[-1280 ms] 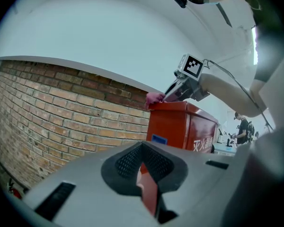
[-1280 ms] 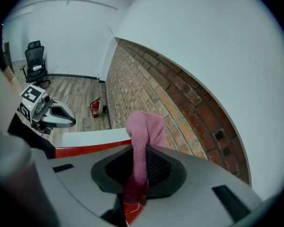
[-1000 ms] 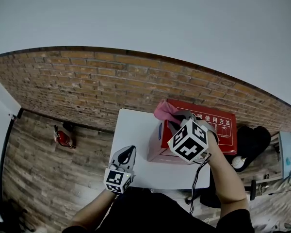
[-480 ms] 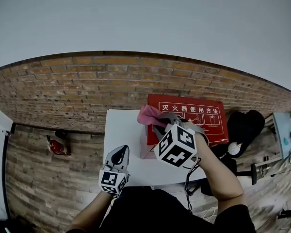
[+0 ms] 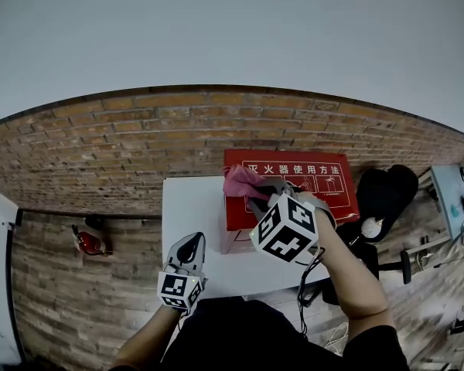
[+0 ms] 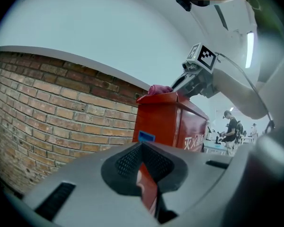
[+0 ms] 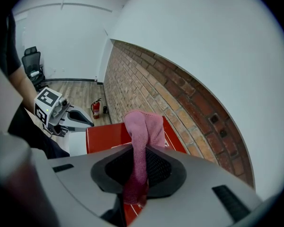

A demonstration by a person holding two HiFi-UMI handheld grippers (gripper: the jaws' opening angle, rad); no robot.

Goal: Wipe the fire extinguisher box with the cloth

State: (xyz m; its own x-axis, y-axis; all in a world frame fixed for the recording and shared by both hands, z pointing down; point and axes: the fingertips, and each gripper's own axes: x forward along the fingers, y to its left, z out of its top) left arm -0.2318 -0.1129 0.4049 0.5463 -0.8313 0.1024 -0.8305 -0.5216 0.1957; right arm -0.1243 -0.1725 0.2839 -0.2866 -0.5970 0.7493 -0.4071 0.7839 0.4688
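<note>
pinching fuzzy pink cloth on red box

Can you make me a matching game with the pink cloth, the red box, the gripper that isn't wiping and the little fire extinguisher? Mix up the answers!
1. pink cloth
2. fire extinguisher box
3. left gripper
4. fire extinguisher

A. on the floor by the brick wall
B. shut, holding nothing
C. pinched in the right gripper
D. standing on the white table

Pairs: 1-C, 2-D, 3-B, 4-A
</note>
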